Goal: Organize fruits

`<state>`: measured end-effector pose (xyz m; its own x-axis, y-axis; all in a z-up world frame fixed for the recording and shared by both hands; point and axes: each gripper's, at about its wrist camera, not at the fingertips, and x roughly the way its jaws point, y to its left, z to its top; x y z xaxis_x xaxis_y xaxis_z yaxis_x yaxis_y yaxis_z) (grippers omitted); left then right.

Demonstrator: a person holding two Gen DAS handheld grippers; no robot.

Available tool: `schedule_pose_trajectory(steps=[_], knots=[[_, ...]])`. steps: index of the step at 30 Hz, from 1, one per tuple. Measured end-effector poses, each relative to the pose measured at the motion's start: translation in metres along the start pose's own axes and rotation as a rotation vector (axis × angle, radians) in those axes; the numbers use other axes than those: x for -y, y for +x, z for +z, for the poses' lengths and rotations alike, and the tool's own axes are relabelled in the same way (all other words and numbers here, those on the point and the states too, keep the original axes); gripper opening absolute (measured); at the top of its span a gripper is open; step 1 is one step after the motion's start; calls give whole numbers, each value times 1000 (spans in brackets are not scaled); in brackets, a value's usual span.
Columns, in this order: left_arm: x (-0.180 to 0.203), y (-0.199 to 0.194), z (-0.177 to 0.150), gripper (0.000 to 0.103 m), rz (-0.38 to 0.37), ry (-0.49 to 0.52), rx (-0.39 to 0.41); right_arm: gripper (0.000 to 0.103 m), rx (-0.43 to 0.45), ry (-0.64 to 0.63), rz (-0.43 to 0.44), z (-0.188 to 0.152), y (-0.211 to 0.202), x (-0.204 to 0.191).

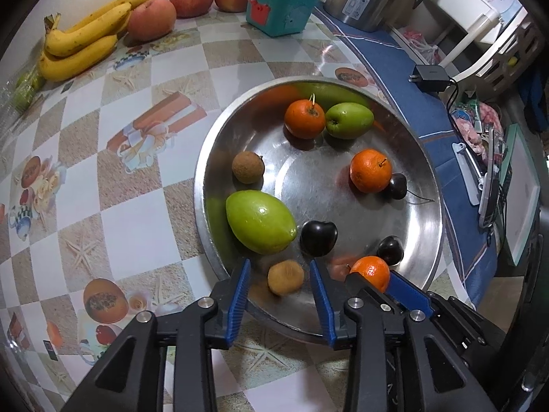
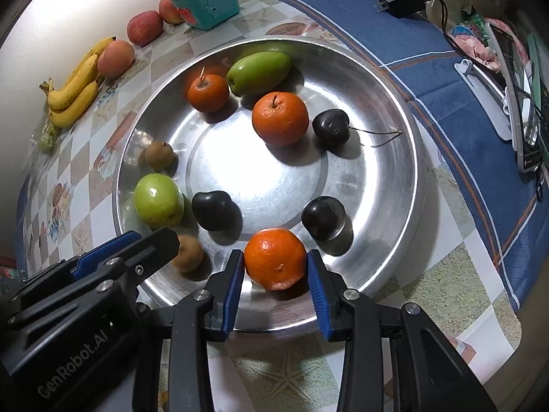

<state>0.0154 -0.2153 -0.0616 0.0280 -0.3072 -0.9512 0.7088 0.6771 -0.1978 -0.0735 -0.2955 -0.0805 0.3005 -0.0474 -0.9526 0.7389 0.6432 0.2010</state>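
Left tongs [image 1: 279, 286]: blue pads apart, small brown fruit [image 1: 285, 277] loose between them
Steel basin [image 1: 425, 178]: on the counter [image 1: 137, 226] (oranges, green fruits, dark plums inside)
Right tongs [image 1: 372, 279]: clamped on near orange [image 1: 371, 269]
Far edge: bananas [image 1: 82, 37]

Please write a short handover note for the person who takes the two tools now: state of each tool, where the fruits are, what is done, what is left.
Left tool: open, a small brown fruit lies loose between its fingers.
Right tool: shut on an orange at the near edge of the metal basin.
In the basin: two other oranges, two green fruits, three dark cherries, another brown fruit.
On the table by the wall: bananas and three apples.
Done: nothing visibly sorted yet; kinds lie mixed.
Left: probably group the fruits by kind.
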Motion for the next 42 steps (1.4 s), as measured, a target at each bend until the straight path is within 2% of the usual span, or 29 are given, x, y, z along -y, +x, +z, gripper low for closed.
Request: schedule_pose_trajectory(steps=[11,14,18,23,32,33,35,39,41,42], knots=[[-4,-26,5,48,42,1,58,39,67,9,6,2,-18,2],[-9,-33,6,57,60,-7,78,39,104,11,5,3,-26,2],[-22,-39,7,59,123,-26,91,39,145,17,3,4,-35,1],[-34,-38,7,60,278,-11,108,39,151,12,1,5,-37,-1],[-69,-34,9,60,363,-125,99,40,155,-7,-21,7,-34,-4],[-71,-34,9,60,367,-133,98,41,153,-11,-24,7,-33,-4],[-76,-30,9,60,366,-154,89,52,154,-21,-30,8,-31,-6],[-85,-23,8,60,399,-185,74,54,169,-42,-31,8,-33,-10],[-88,-19,7,60,419,-194,70,67,175,-52,-32,9,-33,-12],[-90,-17,6,60,417,-201,68,69,177,-55,-31,9,-32,-13]])
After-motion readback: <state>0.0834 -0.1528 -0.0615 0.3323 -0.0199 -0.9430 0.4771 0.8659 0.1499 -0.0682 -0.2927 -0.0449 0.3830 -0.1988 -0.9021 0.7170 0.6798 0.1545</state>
